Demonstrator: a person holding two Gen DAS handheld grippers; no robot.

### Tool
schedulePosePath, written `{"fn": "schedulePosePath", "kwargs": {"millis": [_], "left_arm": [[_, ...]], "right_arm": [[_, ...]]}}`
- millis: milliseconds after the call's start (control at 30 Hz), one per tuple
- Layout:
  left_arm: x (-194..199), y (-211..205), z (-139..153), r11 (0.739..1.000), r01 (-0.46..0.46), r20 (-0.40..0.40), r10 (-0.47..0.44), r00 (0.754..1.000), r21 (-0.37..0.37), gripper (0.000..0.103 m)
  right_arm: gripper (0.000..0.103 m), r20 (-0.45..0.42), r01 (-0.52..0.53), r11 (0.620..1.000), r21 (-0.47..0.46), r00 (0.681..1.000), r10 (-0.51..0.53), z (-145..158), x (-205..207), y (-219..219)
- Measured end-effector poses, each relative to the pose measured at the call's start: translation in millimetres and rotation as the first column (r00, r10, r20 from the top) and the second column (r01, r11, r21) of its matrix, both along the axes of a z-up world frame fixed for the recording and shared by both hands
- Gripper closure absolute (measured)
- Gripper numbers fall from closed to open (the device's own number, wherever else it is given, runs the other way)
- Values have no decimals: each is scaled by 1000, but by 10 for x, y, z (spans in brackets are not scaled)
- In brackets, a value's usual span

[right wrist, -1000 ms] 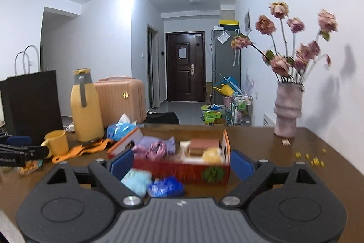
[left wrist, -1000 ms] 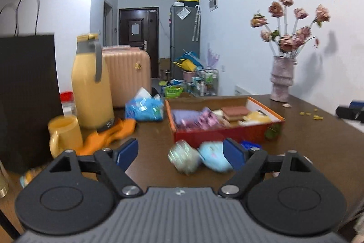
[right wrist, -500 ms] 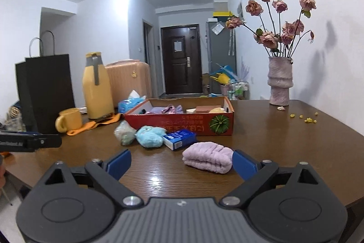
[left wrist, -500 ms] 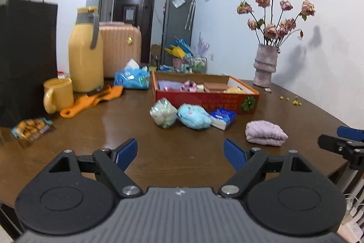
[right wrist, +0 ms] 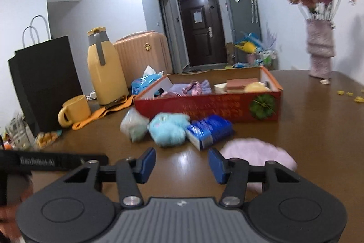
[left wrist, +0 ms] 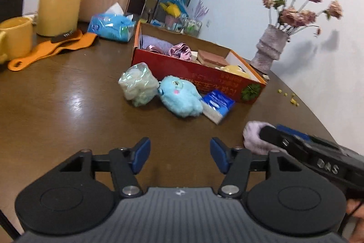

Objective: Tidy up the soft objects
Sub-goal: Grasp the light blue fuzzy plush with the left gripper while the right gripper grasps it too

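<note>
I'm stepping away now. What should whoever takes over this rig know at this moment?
Left gripper: fingers have just been closing, nothing between them, above bare table.
Right gripper: fingers have also just been closing, nothing held; the pink fluffy cloth lies just beyond its right finger.
Done: red box already holds several soft items.
Left: the wrapped pale bundle, blue plush toy, blue tissue pack and pink cloth are outside the box.

"GenRobot.AI" on the left tongs' (right wrist: 61, 161) black arm; red box (left wrist: 204, 79) lettering illegible.
</note>
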State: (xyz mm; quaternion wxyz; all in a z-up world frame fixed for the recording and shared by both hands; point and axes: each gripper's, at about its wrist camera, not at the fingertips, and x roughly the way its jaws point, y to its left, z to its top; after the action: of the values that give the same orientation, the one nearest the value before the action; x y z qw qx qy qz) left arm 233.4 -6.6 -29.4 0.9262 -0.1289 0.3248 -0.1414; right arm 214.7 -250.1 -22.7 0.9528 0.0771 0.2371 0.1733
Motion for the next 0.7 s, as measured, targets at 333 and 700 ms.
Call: {"fn": "schedulePosePath", "kwargs": {"millis": [333,700], "left_arm": [[1146,-200,-177,999,-15,-72,13,997,-31,44],[1040,-102,-130,992,25,-74,-34,997,-125,65]], "right_arm": [[50,-284,-73,995,68,954,90,-210,1844,299],[77,-247,-124,974,192,954,170,-139,1690,261]]}}
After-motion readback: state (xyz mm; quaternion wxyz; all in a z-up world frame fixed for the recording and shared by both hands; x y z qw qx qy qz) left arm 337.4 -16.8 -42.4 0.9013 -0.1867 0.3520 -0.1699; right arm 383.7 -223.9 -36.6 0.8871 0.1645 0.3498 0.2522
